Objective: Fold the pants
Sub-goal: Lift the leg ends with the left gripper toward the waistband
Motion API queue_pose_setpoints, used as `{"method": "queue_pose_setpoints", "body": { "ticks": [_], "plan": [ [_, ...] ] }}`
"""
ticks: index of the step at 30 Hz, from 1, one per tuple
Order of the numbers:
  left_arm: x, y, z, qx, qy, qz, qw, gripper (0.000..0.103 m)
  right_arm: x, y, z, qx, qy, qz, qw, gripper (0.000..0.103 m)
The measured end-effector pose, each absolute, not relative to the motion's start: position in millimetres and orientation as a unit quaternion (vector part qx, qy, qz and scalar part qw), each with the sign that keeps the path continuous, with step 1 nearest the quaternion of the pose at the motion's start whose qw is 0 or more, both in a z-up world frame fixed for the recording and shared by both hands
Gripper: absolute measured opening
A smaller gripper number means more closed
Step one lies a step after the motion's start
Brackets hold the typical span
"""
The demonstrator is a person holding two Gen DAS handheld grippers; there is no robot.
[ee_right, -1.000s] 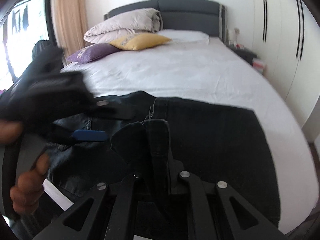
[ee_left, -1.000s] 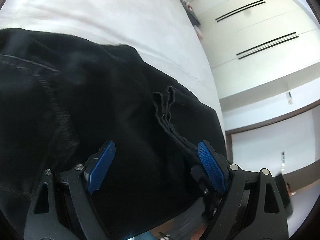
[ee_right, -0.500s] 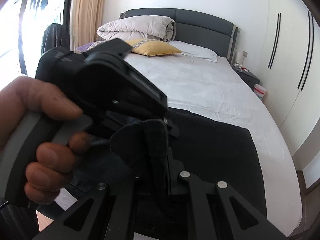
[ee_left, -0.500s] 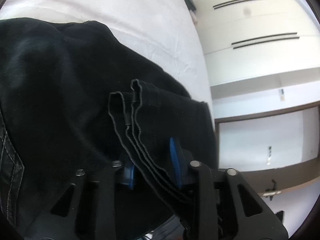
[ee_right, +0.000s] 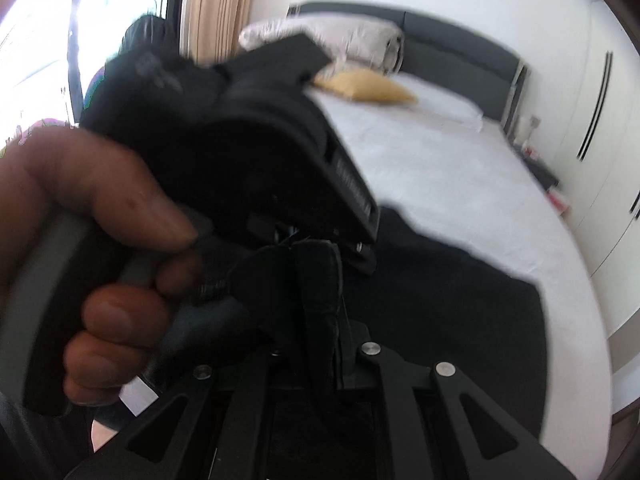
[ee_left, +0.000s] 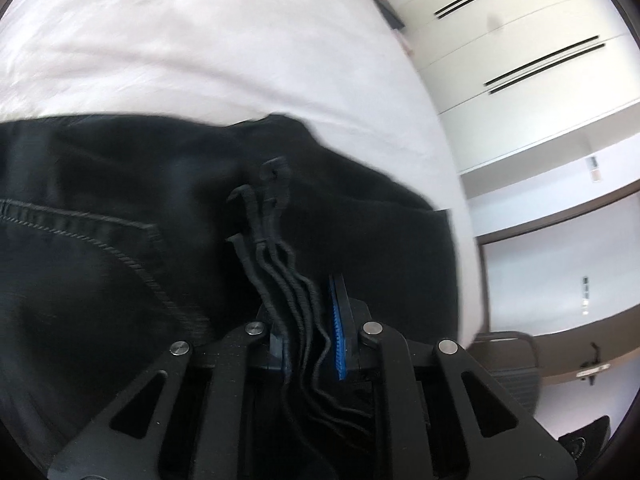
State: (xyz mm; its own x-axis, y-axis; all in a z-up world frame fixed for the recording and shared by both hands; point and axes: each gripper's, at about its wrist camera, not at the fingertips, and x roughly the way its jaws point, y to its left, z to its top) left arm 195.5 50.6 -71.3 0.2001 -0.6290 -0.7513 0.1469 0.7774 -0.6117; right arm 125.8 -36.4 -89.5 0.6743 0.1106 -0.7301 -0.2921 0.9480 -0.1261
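Note:
Black pants [ee_left: 120,220] lie across the white bed [ee_left: 200,40]. In the left wrist view my left gripper [ee_left: 306,320] has its jaws closing on a stack of several hem edges [ee_left: 276,248]. The blue pad [ee_left: 338,328] presses against that stack. In the right wrist view my right gripper [ee_right: 316,320] is shut on a bunched fold of the pants [ee_right: 316,276], which hides its fingertips. The rest of the pants [ee_right: 460,312] spreads flat beyond. A hand [ee_right: 100,240] holds the left gripper's body [ee_right: 260,152] close in front, on the left.
White wardrobe doors [ee_left: 520,60] run along the bed's right side. At the bed's head are a yellow pillow [ee_right: 364,86], a grey duvet roll [ee_right: 352,36] and a dark headboard [ee_right: 460,56]. A nightstand [ee_right: 536,160] stands by the headboard. A dark chair [ee_left: 508,364] is low on the right.
The left jaws went from wide open to pinched on the stacked hem edges. The hand with the left gripper came in close before the right camera. Both views have shifted and blurred.

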Motion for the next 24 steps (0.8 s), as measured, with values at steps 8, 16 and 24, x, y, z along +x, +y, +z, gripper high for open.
{"method": "queue_pose_setpoints", "body": {
  "ticks": [8, 16, 24],
  "plan": [
    [178, 58, -67, -0.179, 0.571, -0.233, 0.766, 0.016, 120, -60, -94, -0.030, 0.447, 0.169, 0.878, 0.060],
    [159, 83, 2, -0.145, 0.488, -0.199, 0.837, 0.017, 111, -189, -40, 0.193, 0.393, 0.190, 0.879, 0.068],
    [145, -11, -40, -0.104, 0.532, -0.288, 0.790, 0.017, 202, -274, -110, 0.407, 0.413, 0.187, 0.793, 0.068]
  ]
}}
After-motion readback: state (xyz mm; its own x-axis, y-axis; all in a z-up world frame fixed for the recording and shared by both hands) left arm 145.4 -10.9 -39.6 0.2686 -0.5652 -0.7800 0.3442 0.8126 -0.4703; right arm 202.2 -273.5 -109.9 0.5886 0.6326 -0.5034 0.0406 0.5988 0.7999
